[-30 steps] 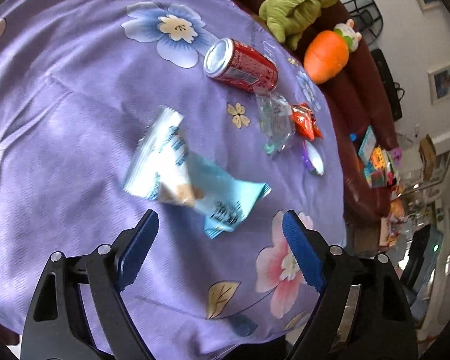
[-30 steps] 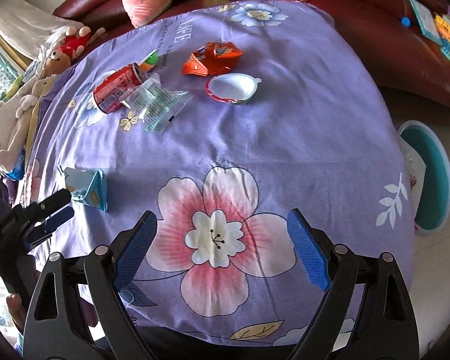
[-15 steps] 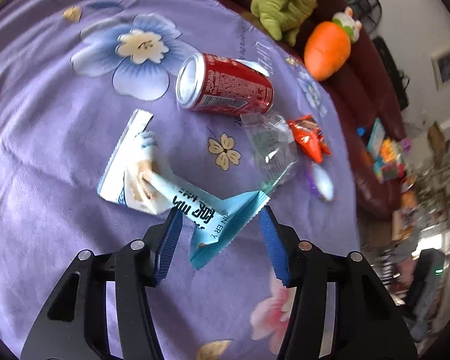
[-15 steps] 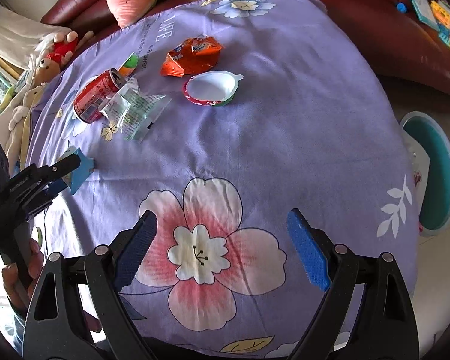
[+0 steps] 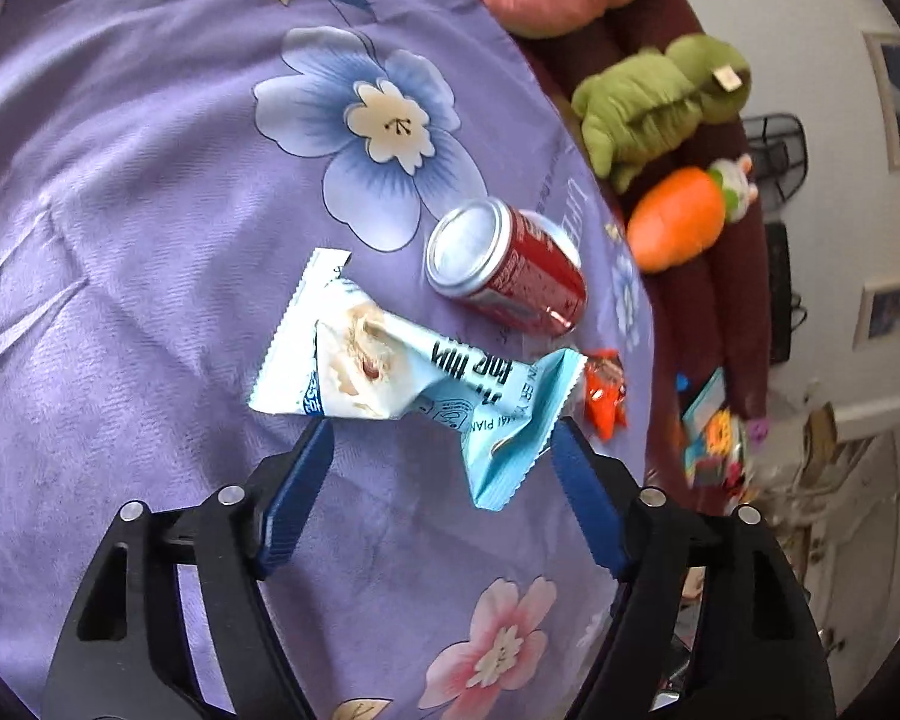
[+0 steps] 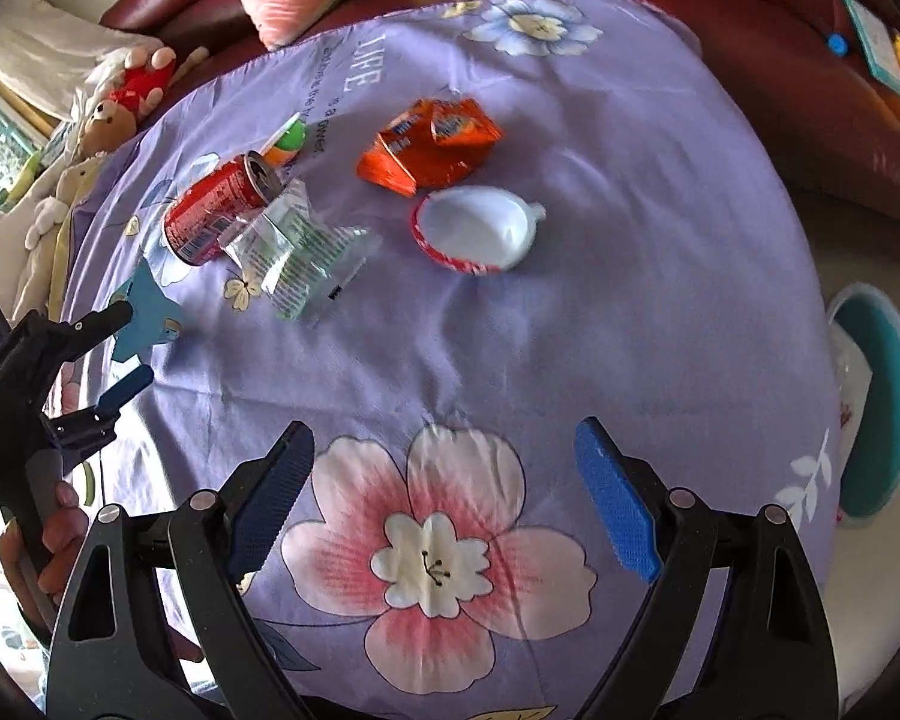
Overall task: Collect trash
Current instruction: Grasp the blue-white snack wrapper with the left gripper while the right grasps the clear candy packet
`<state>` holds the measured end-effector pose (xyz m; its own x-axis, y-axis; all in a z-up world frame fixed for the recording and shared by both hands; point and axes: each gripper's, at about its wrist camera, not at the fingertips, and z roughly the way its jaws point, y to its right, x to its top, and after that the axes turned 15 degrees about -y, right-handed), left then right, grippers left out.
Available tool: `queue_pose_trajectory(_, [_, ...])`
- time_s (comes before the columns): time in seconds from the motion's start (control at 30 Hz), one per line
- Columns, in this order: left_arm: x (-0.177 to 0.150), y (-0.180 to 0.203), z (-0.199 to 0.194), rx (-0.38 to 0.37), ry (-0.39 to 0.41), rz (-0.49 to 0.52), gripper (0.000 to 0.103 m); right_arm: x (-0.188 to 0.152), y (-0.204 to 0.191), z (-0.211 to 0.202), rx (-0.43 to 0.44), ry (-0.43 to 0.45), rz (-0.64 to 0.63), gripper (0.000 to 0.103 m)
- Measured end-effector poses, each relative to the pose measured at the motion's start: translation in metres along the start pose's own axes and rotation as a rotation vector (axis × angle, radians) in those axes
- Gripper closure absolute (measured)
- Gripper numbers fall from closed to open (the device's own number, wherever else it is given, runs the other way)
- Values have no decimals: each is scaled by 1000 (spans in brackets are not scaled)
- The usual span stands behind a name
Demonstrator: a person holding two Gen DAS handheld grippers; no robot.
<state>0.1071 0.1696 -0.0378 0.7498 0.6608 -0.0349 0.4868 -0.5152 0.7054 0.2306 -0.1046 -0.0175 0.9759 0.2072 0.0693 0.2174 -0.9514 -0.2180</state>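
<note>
While my left tongs (image 5: 438, 438) stand spread, just reopened, blue wrapper (image 5: 414, 378) between pads unpinched, at red can's (image 5: 510, 270) seven o'clock on counter (image 5: 120, 180): flimsy foil may slip, nudge can rolling. Right tongs (image 6: 444, 480) spread, empty.

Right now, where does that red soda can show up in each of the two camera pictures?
Left wrist view: the red soda can lies on its side right of centre, just beyond the light blue wrapper.
Right wrist view: the can lies upper left, touching a clear plastic wrapper.
Shared landmark: the orange snack packet, to the can's right in both views.
</note>
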Motion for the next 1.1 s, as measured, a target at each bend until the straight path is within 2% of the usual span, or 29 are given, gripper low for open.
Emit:
queue_pose_trajectory(0.07, [-2, 3, -4, 6, 10, 18, 24, 11, -7, -5, -15, 12, -24, 19])
queue_pose_trajectory(0.17, [-6, 7, -7, 55, -7, 93, 23, 32, -28, -7, -26, 16, -96, 19])
queue_pose_trajectory(0.27, [-11, 14, -12, 155, -16, 231, 23, 51, -49, 1, -16, 4, -162, 19])
queue_pose_trajectory(0.33, [-13, 21, -16, 271, 5, 367, 23, 67, -64, 12, -5, -20, -197, 19])
queue_pose_trajectory(0.37, [-14, 21, -17, 302, 7, 401, 23, 72, -68, 17, -3, -30, -204, 19])
queue_pose_trajectory(0.43, [-12, 17, -15, 365, -24, 482, 23, 86, -80, 30, 11, -59, -224, 19])
queue_pose_trajectory(0.5, [-3, 10, -12, 345, -75, 475, 23, 98, -90, 43, 9, -77, -240, 19])
queue_pose_trajectory(0.57, [6, 2, -8, 307, -100, 420, 23, 105, -97, 53, 1, -88, -246, 19])
queue_pose_trajectory(0.7, [16, -7, -1, 270, -110, 376, 23, 117, -107, 74, -2, -104, -263, 19])
queue_pose_trajectory(0.77, [17, -5, 3, 271, -118, 381, 23, 117, -110, 82, -16, -103, -276, 33])
queue_pose_trajectory(0.8, [18, -4, 6, 272, -123, 385, 23, 117, -111, 85, -12, -115, -279, 45])
queue_pose_trajectory(0.97, [27, 6, 16, 292, -115, 405, 23, 111, -103, 74, 29, -86, -244, 48])
queue_pose_trajectory(1.1, [25, 11, 6, 279, -83, 381, 23, 100, -87, 51, 77, -44, -192, 48])
